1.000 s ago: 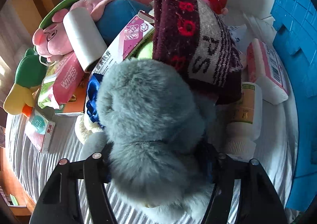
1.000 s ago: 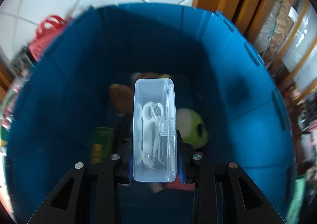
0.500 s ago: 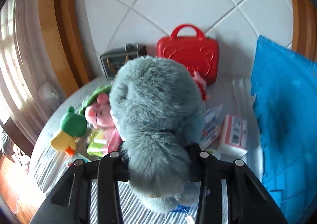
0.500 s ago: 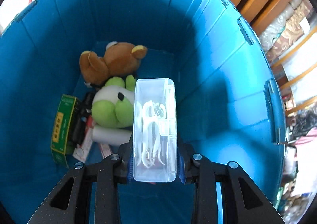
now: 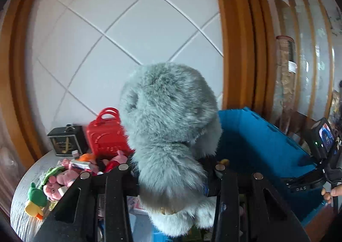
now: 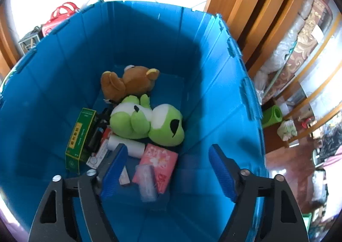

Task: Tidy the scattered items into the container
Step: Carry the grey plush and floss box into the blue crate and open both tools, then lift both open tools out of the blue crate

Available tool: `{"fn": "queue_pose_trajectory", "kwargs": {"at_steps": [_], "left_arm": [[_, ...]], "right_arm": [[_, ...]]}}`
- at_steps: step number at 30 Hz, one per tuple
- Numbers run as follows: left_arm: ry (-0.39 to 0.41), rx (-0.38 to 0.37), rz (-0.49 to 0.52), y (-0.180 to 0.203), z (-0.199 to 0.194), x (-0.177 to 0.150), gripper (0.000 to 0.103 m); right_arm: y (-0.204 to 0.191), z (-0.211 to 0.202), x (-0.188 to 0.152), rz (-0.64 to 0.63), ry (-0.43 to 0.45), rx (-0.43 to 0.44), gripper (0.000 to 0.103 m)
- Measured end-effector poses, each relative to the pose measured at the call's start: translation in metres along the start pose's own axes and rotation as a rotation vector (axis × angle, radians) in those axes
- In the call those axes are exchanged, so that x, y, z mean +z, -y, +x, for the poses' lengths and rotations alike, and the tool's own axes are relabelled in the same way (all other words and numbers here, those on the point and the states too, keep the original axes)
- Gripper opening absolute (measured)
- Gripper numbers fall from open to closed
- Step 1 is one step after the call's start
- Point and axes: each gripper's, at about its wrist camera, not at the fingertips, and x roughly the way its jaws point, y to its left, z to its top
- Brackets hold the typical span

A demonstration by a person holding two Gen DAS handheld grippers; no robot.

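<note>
Between the left gripper (image 5: pixel 171 169)'s black fingers sits a grey plush toy (image 5: pixel 171 135), clamped at its lower body and carried high, fur bulging above the jaws! Beyond and to the right of it, the blue container (image 5: pixel 267 145) waits with its open top in reach; behind and to the left, the round table (image 5: pixel 23 186) holds a good pile to clear: a red toy case (image 5: pixel 106 137), a black box (image 5: pixel 65 140), a pink pig plush (image 5: pixel 62 180), a green and yellow plush (image 5: pixel 35 201).

Over on the other side, the right gripper (image 6: pixel 168 169) hangs above the container (image 6: pixel 64 70) with its jaws spreading and nothing pressed between the blue pads. Just below it, a clear plastic box (image 6: pixel 146 182) is blurred, apparently dropping onto a pink packet (image 6: pixel 161 162). Further ahead lie a green frog plush (image 6: pixel 147 123), a brown bear plush (image 6: pixel 128 84), and a green carton (image 6: pixel 80 137) to the left.

So one drop looks done, the next delivery is in hand. My read: the left gripper needs to swing right over the rim, tip down and let go, while the right clears out for another pick.
</note>
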Motion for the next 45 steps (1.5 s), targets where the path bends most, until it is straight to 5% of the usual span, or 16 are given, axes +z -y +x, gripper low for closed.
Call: {"fn": "queue_pose_trajectory", "kwargs": {"at_steps": [6,18,22,25,34,45], "left_arm": [[-0.193,-0.136,0.068,0.084,0.039,-0.025,0.038],[-0.376,-0.213,0.119,0.124,0.075,-0.053,0.043],[-0.368,-0.204,0.134,0.130,0.073,-0.052,0.045],[-0.379,-0.201,0.125,0.127,0.074,-0.053,0.058],[-0.361,-0.181,0.104,0.108,0.067,-0.053,0.062],[-0.220,-0.097,0.053,0.045,0.027,-0.041,0.072]], "right_arm": [[0.004,-0.026,-0.025,0.010,0.077,-0.008,0.081],[0.024,-0.035,-0.049,0.059,0.115,-0.059,0.081],[0.022,-0.030,-0.049,0.050,0.101,-0.062,0.087],[0.019,-0.028,-0.049,0.040,0.091,-0.056,0.089],[-0.004,-0.026,-0.045,-0.035,0.076,-0.016,0.095],[-0.047,-0.048,-0.030,-0.063,0.146,0.028,0.102]]}}
